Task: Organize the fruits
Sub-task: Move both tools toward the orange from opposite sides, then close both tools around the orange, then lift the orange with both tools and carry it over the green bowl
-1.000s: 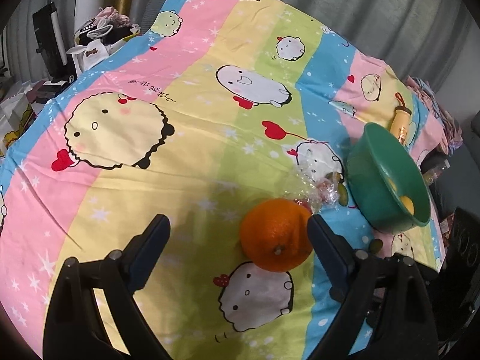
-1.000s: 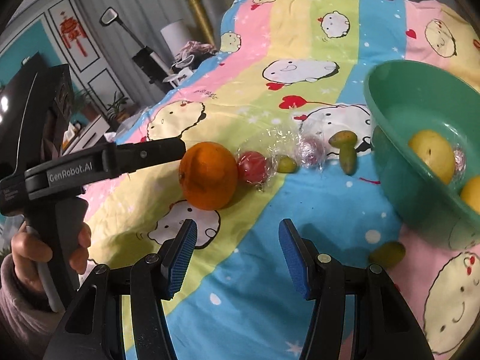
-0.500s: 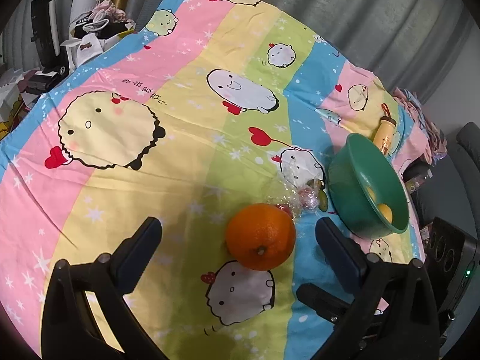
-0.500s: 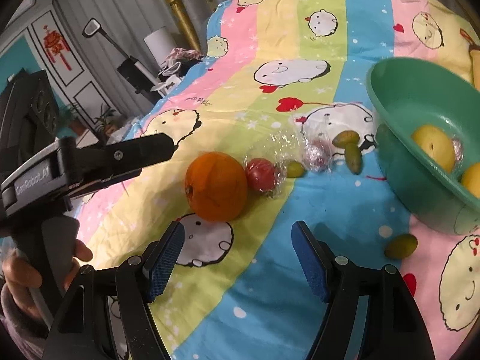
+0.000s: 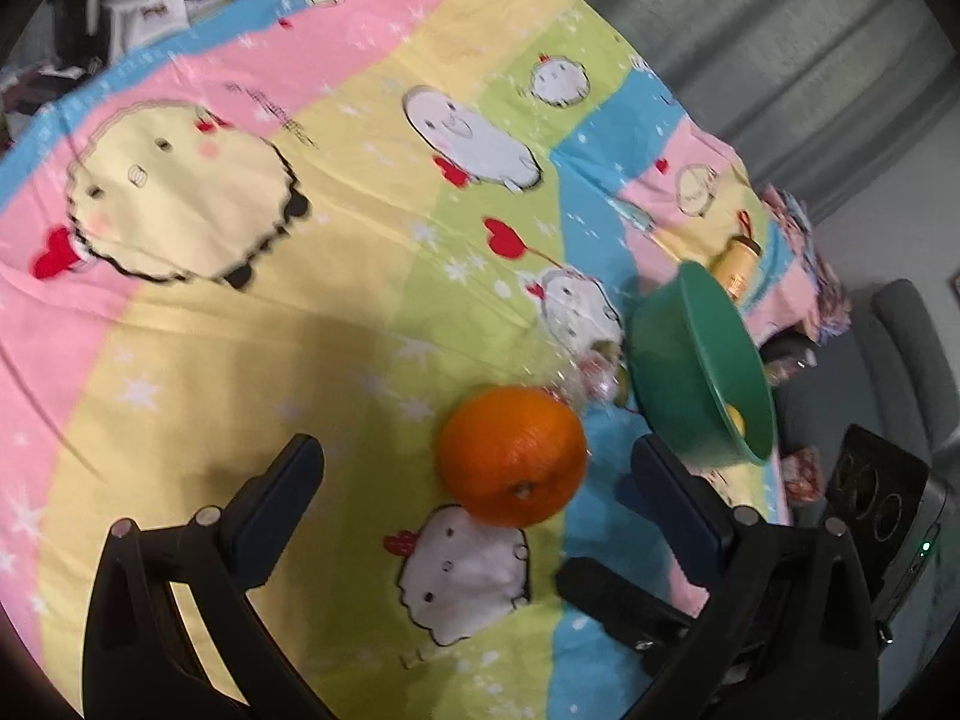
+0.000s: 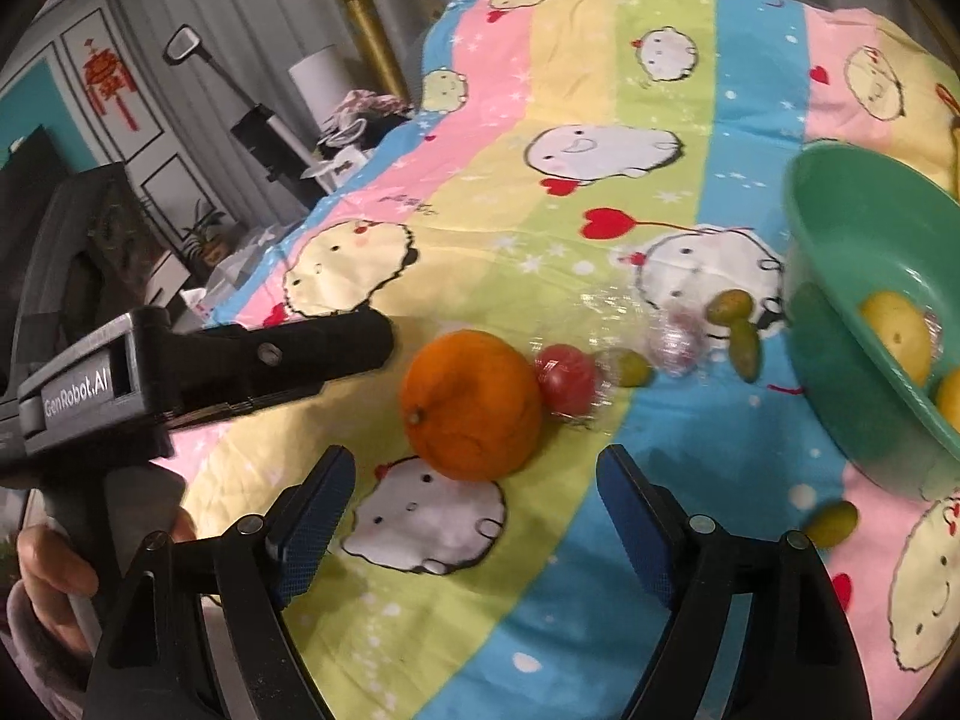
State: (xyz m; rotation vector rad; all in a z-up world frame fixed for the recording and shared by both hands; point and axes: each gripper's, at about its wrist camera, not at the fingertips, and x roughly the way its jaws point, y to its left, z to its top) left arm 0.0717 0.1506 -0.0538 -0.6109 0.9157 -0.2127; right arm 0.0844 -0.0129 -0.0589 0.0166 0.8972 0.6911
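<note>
An orange (image 6: 471, 405) is sitting on the patterned cloth (image 6: 600, 90), just ahead of both tools. The left tool (image 5: 474, 492) is gaping fully open around it, untouching; the right tool (image 6: 474, 516) is opening, empty. One green bowl (image 6: 852, 252) is waiting rightward, holding two yellow fruits (image 6: 894, 330).

A striped cartoon bedsheet (image 6: 660, 48) lies before grey curtains (image 5: 780, 30)
</note>
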